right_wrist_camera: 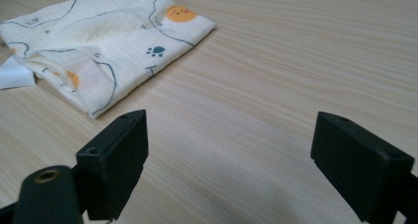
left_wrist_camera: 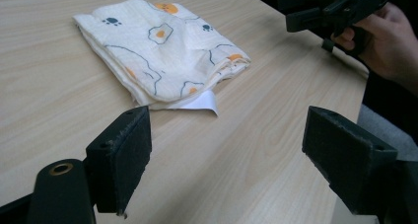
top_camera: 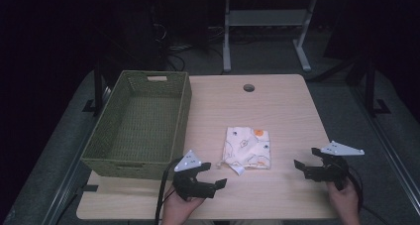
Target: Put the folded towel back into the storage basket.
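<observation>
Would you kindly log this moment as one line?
left tool: open, empty | right tool: open, empty | folded cream printed cloth: on table, untouched | green woven basket: empty

A light wooden table [top_camera: 287, 106] with a round cable hole [top_camera: 248, 87] near its far edge stands on grey floor [top_camera: 267, 56]. Behind it, in a dim room, a white-framed desk [top_camera: 267, 22] stands among loose cables [top_camera: 173, 51].

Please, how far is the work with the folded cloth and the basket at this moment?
Done: the cloth lies folded on the table. In hand: nothing; the left tool and right tool are both open, either side of the cloth, not touching it. Left: probably grasping the cloth and placing it into the empty green basket.
</observation>
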### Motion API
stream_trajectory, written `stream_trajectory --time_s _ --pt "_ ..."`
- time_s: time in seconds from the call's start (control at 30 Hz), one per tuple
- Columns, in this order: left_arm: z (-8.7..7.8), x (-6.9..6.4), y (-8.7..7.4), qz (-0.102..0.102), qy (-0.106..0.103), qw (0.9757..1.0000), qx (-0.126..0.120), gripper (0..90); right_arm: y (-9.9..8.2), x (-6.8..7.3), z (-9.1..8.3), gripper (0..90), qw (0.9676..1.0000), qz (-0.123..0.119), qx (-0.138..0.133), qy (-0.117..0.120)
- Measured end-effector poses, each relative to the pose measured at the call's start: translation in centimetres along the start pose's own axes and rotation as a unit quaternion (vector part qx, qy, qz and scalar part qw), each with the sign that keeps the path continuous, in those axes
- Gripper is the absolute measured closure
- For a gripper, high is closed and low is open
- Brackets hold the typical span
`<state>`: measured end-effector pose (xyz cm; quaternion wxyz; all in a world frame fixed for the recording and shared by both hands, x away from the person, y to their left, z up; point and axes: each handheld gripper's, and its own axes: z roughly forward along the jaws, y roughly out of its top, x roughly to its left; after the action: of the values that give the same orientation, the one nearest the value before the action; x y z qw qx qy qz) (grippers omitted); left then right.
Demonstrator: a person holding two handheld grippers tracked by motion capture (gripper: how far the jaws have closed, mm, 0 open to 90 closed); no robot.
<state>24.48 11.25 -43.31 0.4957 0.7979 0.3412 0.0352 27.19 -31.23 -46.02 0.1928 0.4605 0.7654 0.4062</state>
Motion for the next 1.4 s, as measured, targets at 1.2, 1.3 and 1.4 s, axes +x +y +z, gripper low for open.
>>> stream_trajectory --time_s 1.2,1.3,1.4 --pt "4.6 0.0 5.9 0.004 -0.025 0.9995 0.02 19.6 -0.2 -0.3 0.0 14.0 0.9999 0.008 -0.003 0.008" --pt "5.0 -0.1 6.5 0.009 -0.025 0.9994 0.023 19.6 -0.2 -0.4 0.0 14.0 0.9999 0.007 -0.004 0.008" --pt "5.5 -0.1 6.9 0.013 -0.025 0.9992 0.029 19.6 -0.3 -0.5 0.1 14.0 0.9999 0.008 -0.004 0.009"
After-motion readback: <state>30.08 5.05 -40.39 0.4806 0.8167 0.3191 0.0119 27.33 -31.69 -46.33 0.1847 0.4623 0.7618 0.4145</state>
